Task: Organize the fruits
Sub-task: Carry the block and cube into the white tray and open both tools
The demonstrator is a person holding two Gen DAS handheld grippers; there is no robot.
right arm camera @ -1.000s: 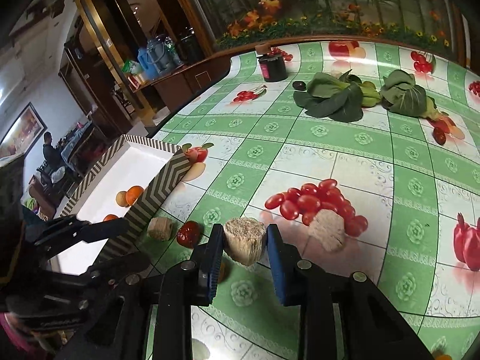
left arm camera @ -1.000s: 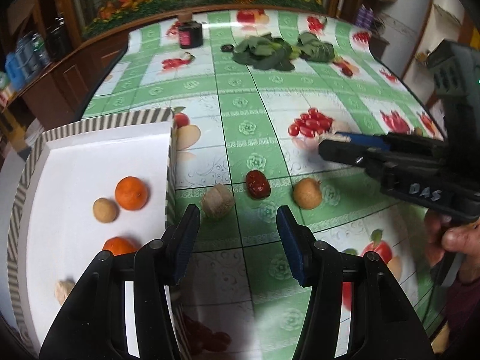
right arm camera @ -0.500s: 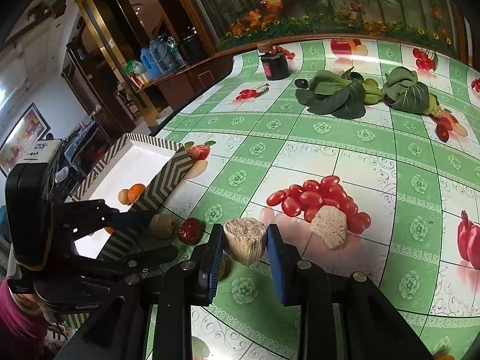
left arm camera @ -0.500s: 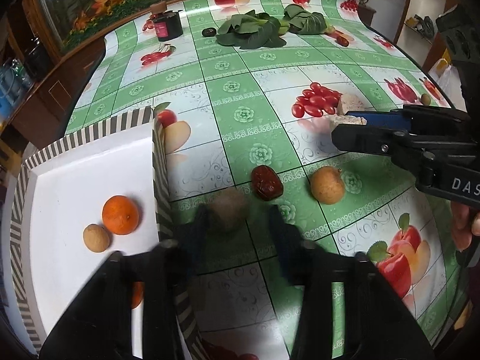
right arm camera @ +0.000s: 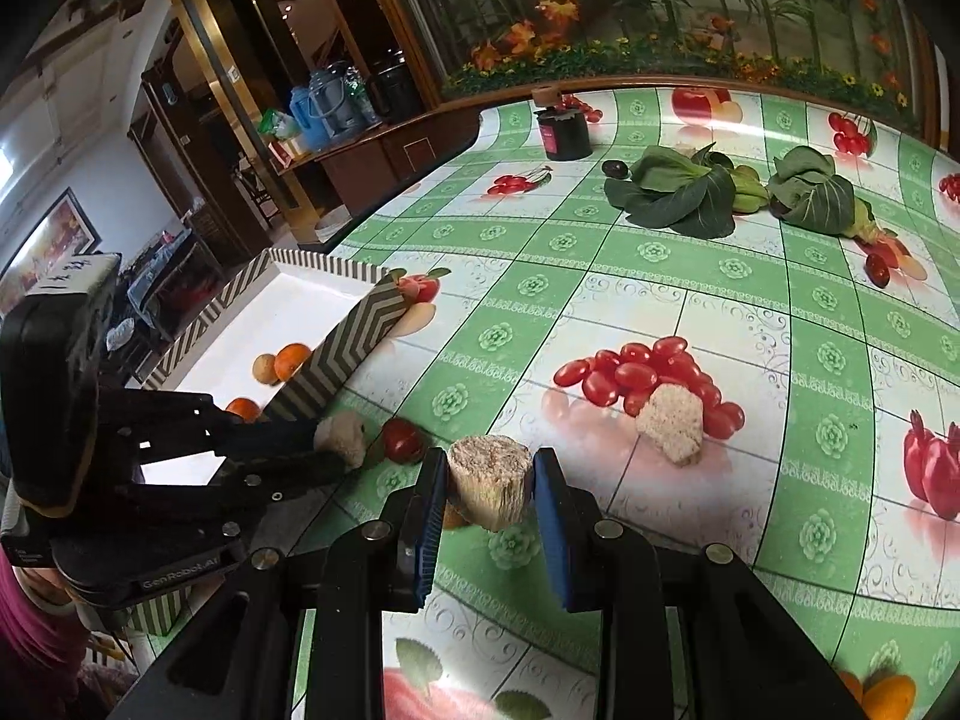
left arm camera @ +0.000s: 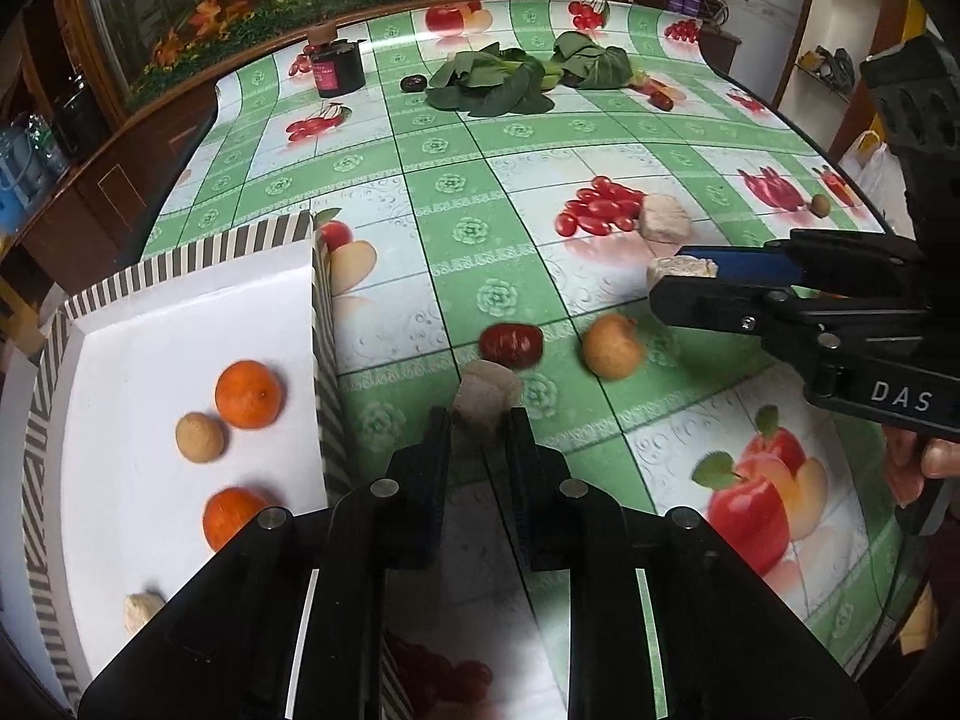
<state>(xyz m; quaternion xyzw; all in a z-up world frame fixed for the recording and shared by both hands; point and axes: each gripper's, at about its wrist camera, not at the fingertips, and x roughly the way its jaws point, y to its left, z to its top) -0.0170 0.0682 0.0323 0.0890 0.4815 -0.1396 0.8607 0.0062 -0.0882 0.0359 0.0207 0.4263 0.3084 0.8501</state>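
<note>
Left gripper (left arm camera: pixel 478 420) clamped on pale chunk (left arm camera: pixel 485 393), red date (left arm camera: pixel 510 345) and striped tray (left arm camera: pixel 321 324) alongside.

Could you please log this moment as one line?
left gripper: shut on pale chunk | right gripper: holding fibrous chunk | tray: oranges

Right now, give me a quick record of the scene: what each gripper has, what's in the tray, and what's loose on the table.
left gripper: jaws just closed on a pale beige chunk beside the tray
right gripper: shut on a tan fibrous cylinder
striped tray: two oranges, one round tan fruit, one pale piece at its near edge
loose on tablecloth: red date, tan round fruit, beige block
far end: leafy greens, dark jar
</note>
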